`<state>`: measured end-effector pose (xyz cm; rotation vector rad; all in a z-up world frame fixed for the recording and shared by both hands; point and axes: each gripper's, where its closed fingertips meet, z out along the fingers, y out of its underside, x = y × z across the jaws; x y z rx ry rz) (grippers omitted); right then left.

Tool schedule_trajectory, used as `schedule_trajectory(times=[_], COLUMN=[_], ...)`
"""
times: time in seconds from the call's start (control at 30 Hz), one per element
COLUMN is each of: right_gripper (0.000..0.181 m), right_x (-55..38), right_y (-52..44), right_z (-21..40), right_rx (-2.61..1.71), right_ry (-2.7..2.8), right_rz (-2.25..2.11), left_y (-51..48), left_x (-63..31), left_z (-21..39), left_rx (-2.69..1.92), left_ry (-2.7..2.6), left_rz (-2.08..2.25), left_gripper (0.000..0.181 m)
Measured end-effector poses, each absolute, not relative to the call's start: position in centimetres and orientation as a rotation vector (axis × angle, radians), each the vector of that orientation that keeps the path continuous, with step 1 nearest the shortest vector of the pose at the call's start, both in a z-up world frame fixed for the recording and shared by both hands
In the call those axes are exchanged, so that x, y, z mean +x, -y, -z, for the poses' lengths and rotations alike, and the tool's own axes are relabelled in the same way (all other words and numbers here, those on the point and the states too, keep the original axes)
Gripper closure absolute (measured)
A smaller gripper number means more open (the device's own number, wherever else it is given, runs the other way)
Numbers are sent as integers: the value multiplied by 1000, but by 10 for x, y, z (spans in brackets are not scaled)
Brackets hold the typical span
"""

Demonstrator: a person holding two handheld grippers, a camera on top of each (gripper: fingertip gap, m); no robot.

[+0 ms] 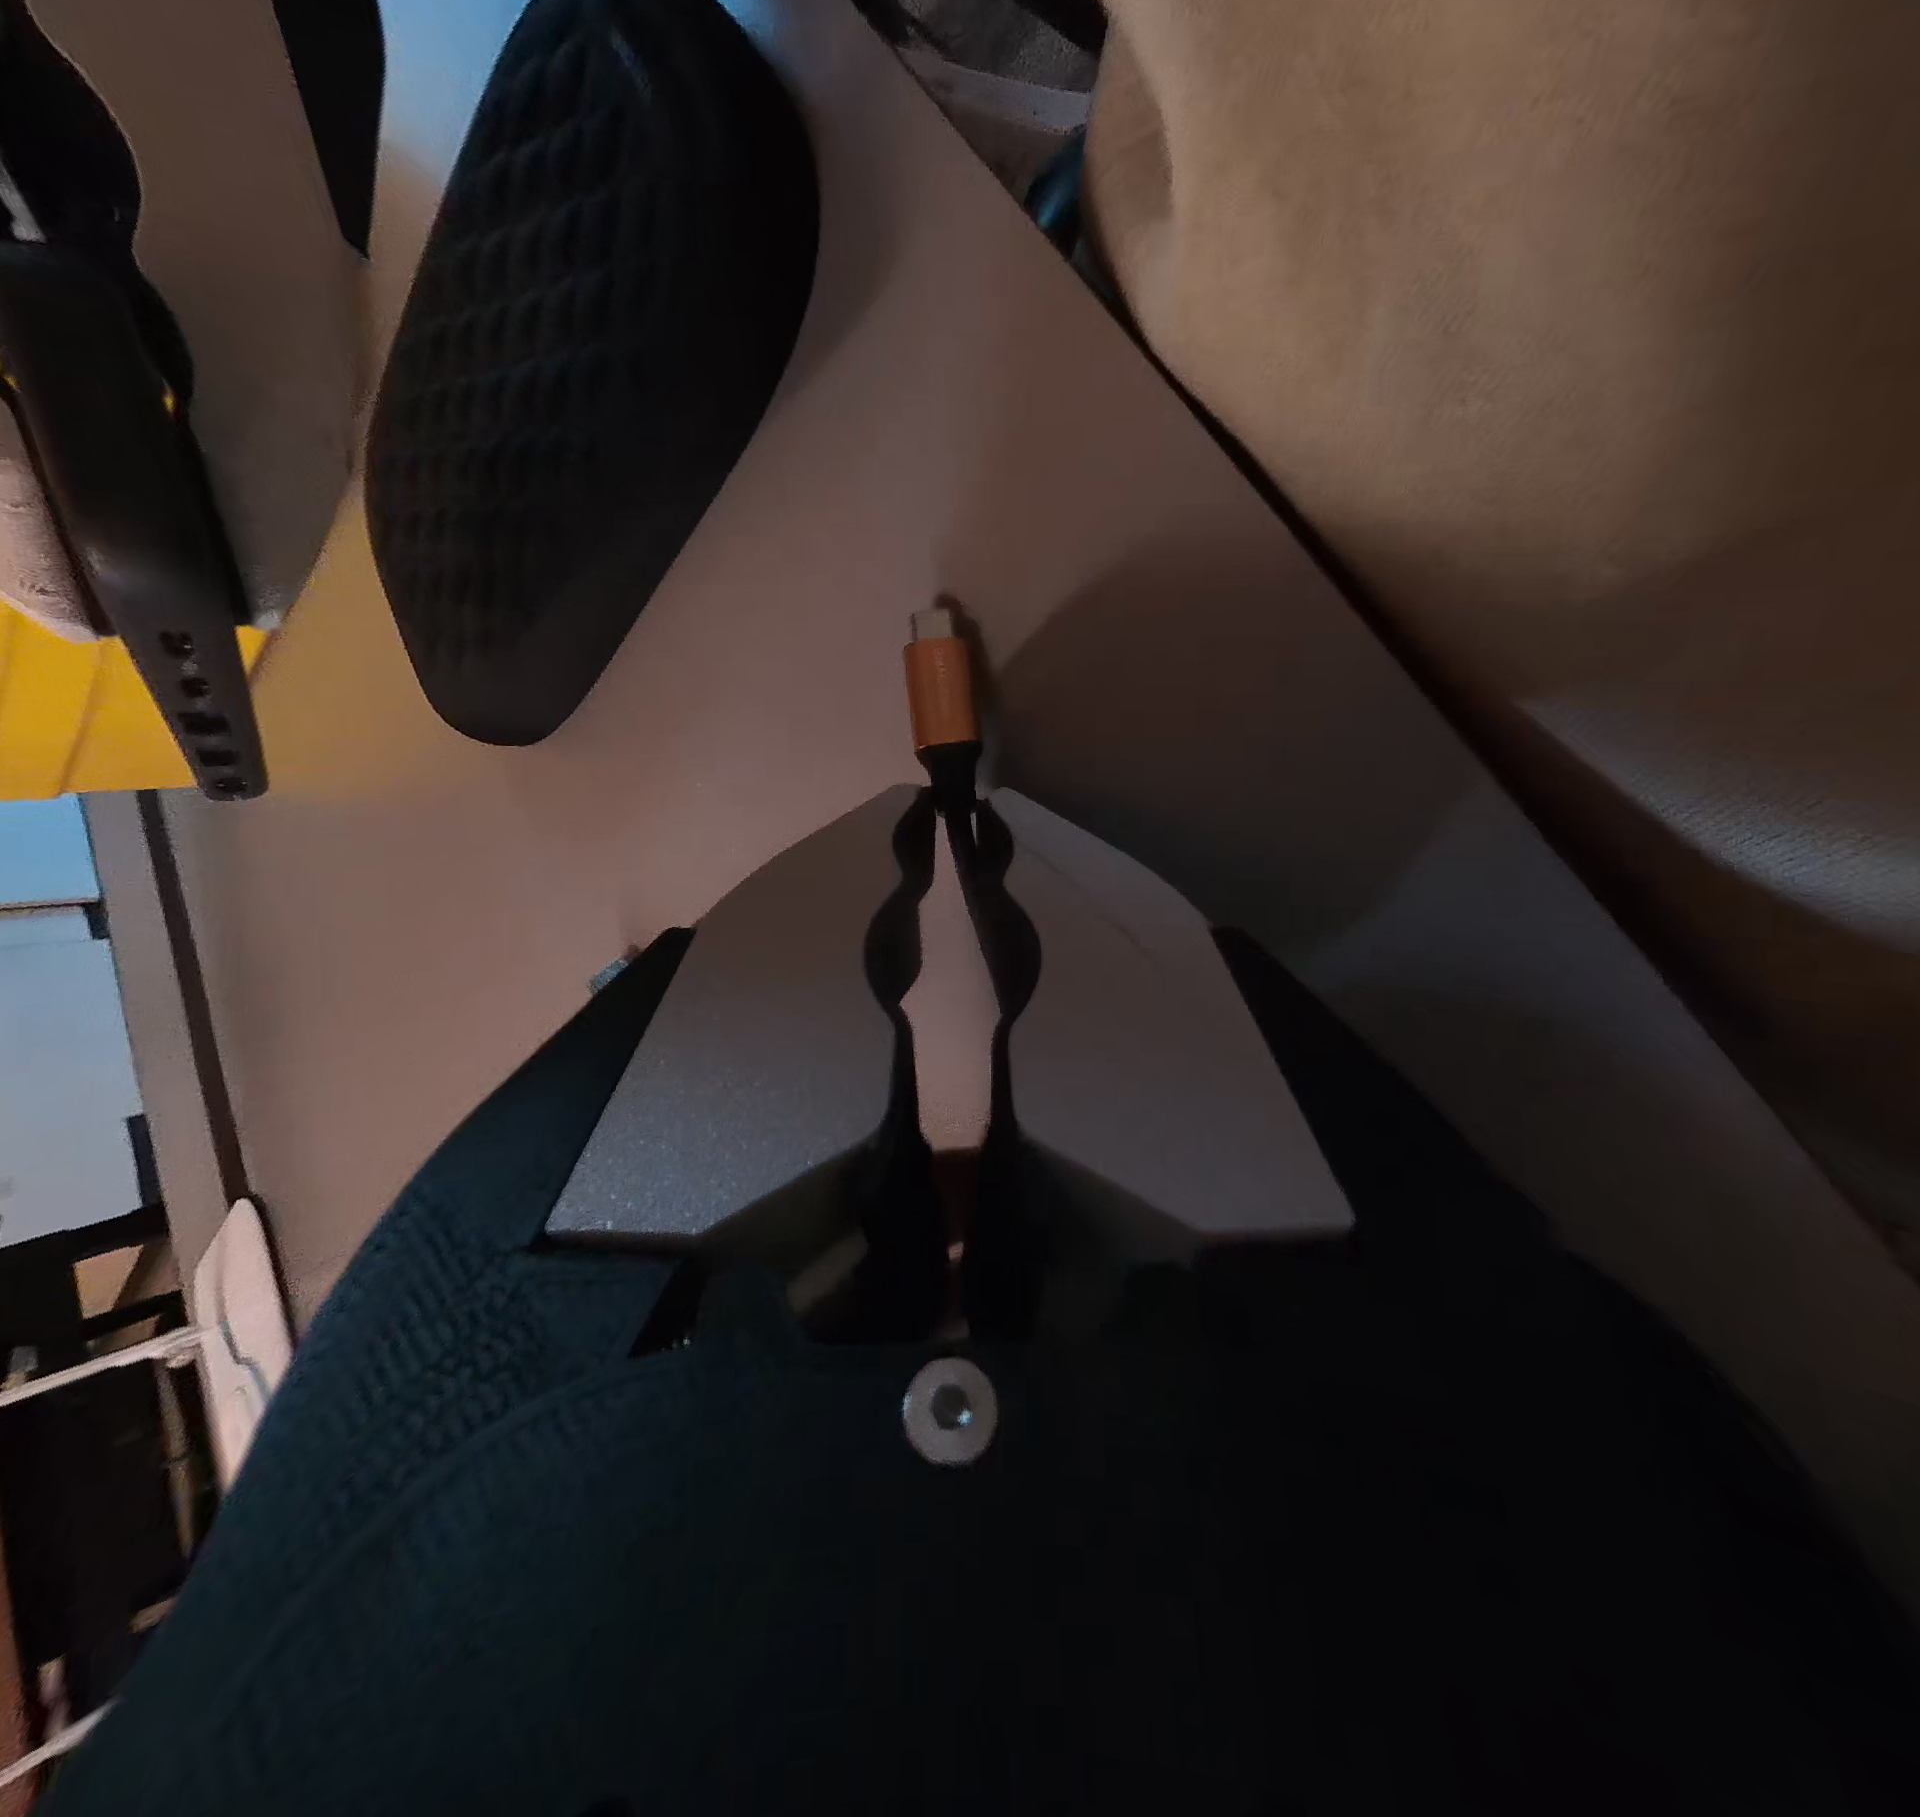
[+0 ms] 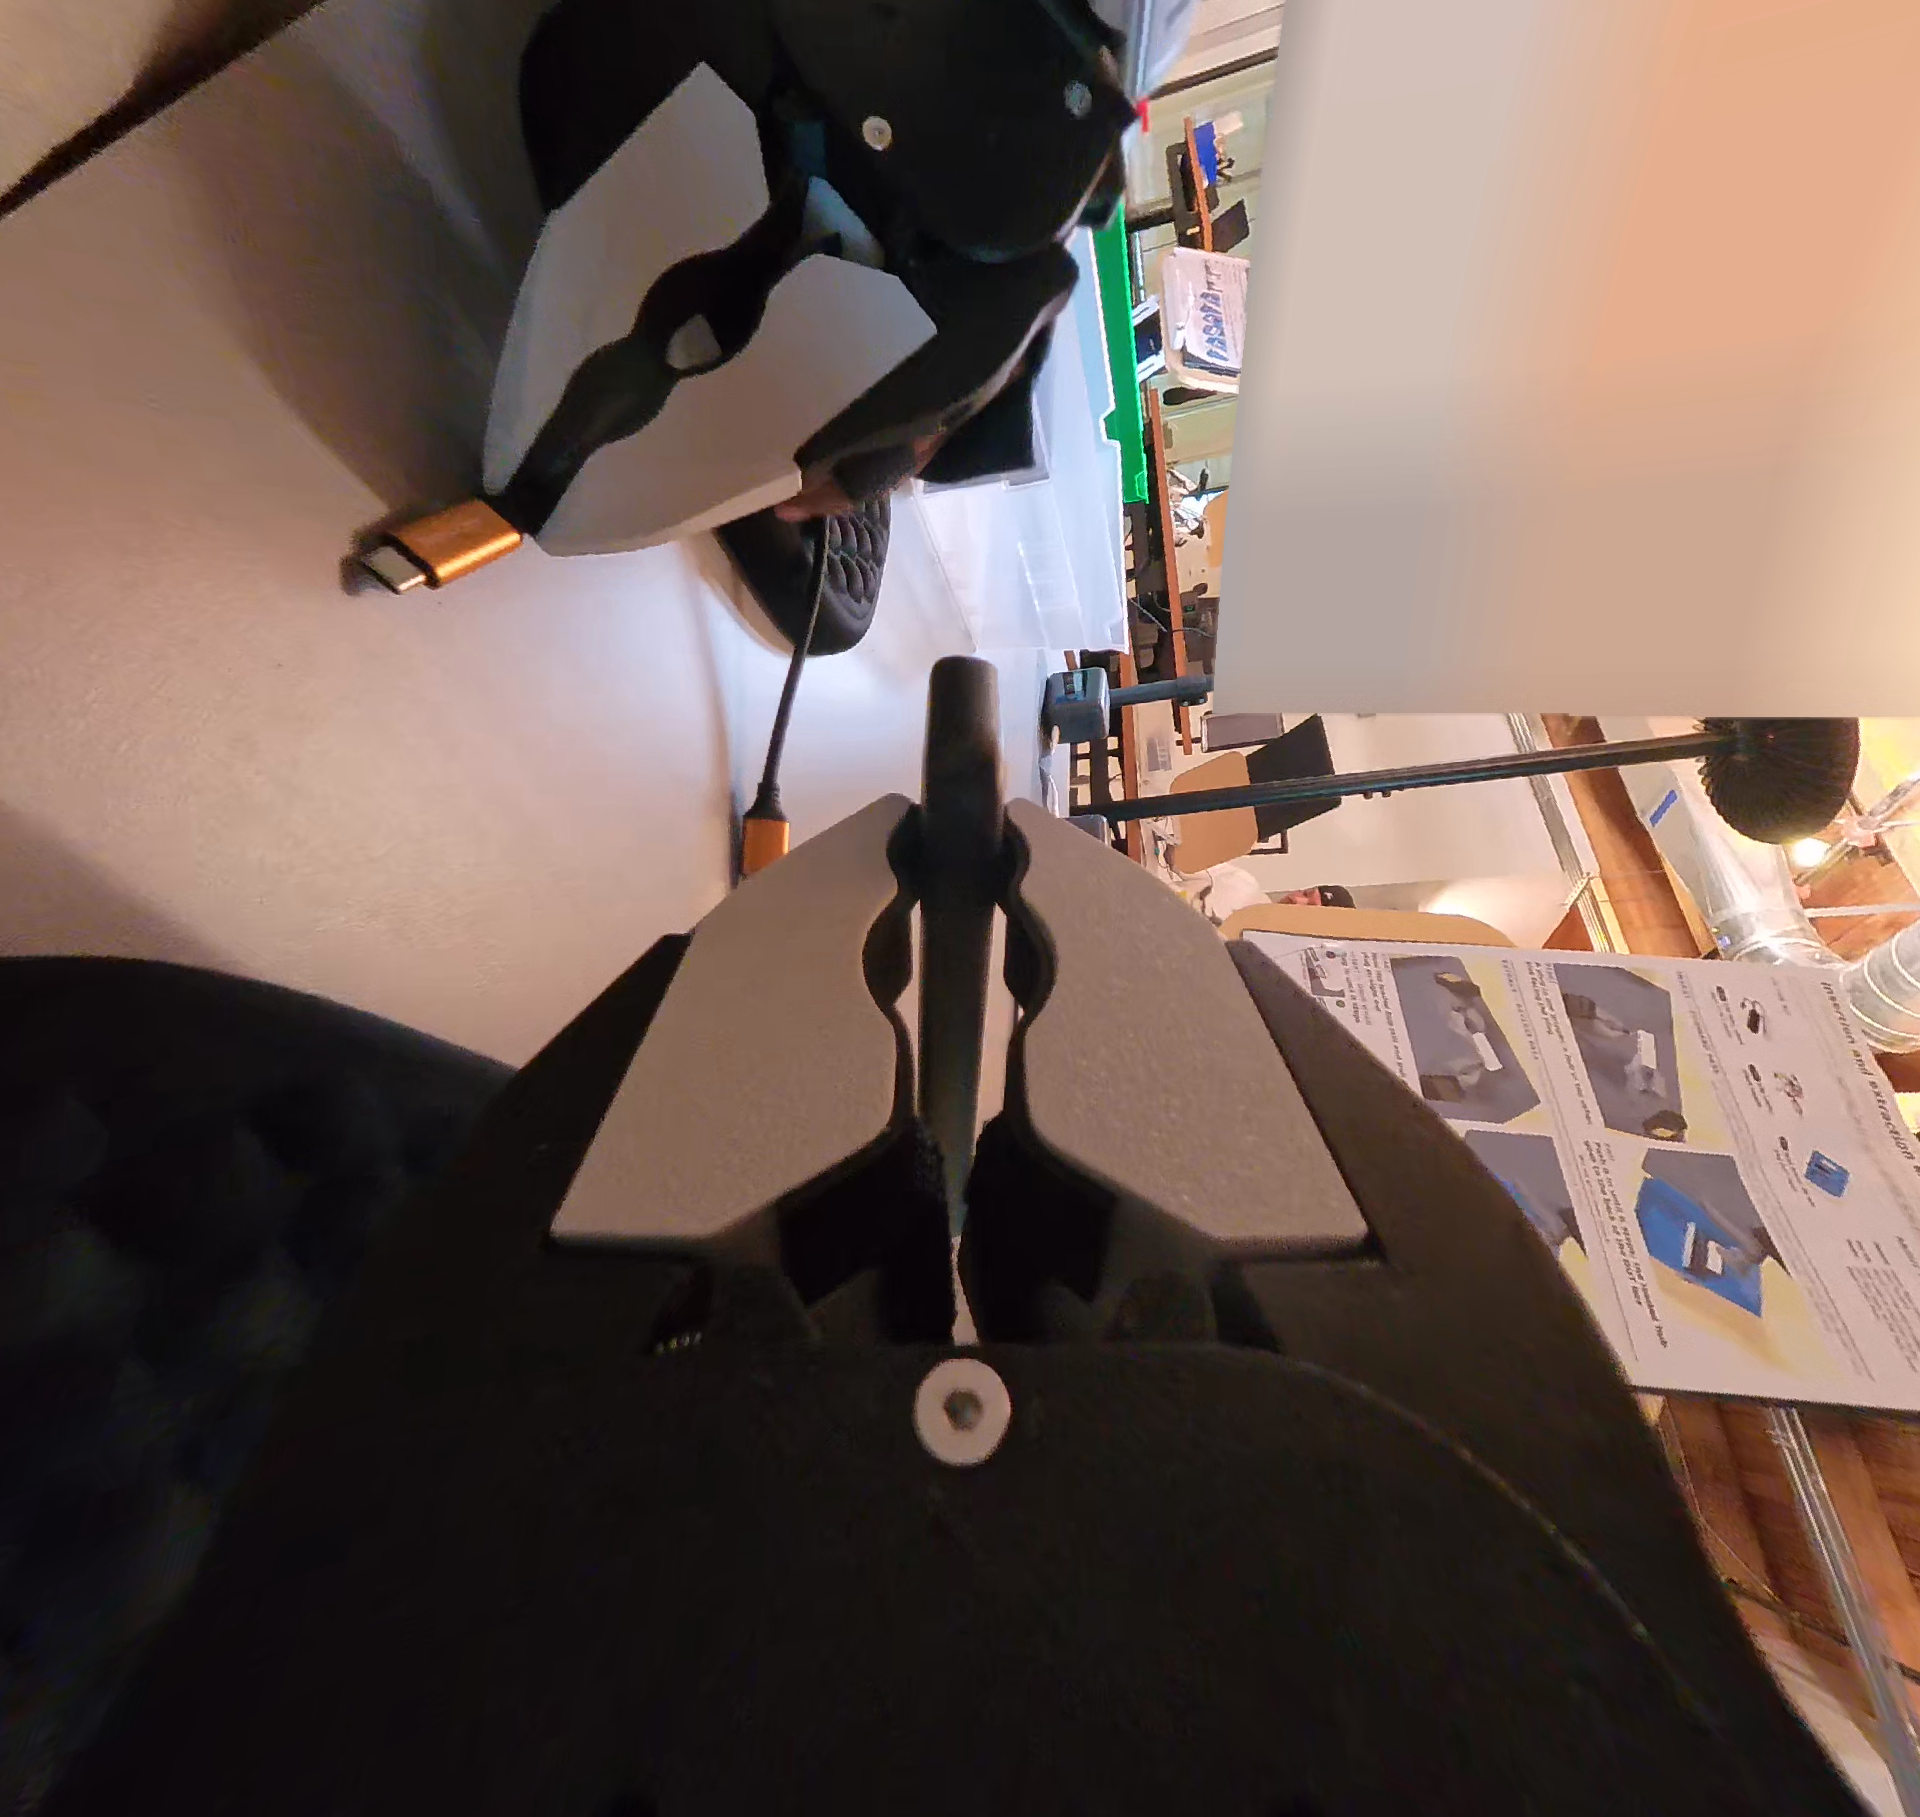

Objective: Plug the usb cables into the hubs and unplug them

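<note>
Nearest the lens in the left wrist view, the left hand-held gripper (image 1: 954,811) pinches a black usb cable (image 1: 971,884) just behind its orange plug (image 1: 938,692), whose silver tip rests against the pale table (image 1: 727,624). Its grey fingers (image 1: 790,1029) are pressed nearly together around the cord. Up and to the left, a black hub (image 1: 156,562) with a row of ports is clamped in the right hand-held gripper, beside a black textured pad (image 1: 592,344) lying on the table. In the right wrist view, the right hand-held gripper (image 2: 961,822) is closed on that hub (image 2: 961,832), seen edge-on, pointing away from the lens. A second orange plug (image 2: 764,842) sits just left of its fingertips. A printed instruction sheet (image 2: 1558,1144) lies to the right.
</note>
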<state>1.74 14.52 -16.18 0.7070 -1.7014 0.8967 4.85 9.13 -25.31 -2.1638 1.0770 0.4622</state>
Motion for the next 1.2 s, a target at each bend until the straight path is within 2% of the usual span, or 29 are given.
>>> schedule_trajectory(times=[0.27,0.5,0.7,1.2], right_gripper=[169,169,169,169], right_x=[25,33,31,29], right_y=[-136,-136,-131,-125], right_z=[168,152,163,175], right_rx=[717,554,658,764], right_ry=[1744,1754,1766,1777], right_rz=[-975,-1312,-1188,-1067], left_y=[-96,-99,-97,-85], left_x=[36,22,31,28], left_z=[230,205,185,181], left_rx=[-2194,-2150,-2091,-2104], left_ry=[-665,-197,-1,-24], left_rz=[-66,377,728,678], left_gripper=[175,175,175,174])
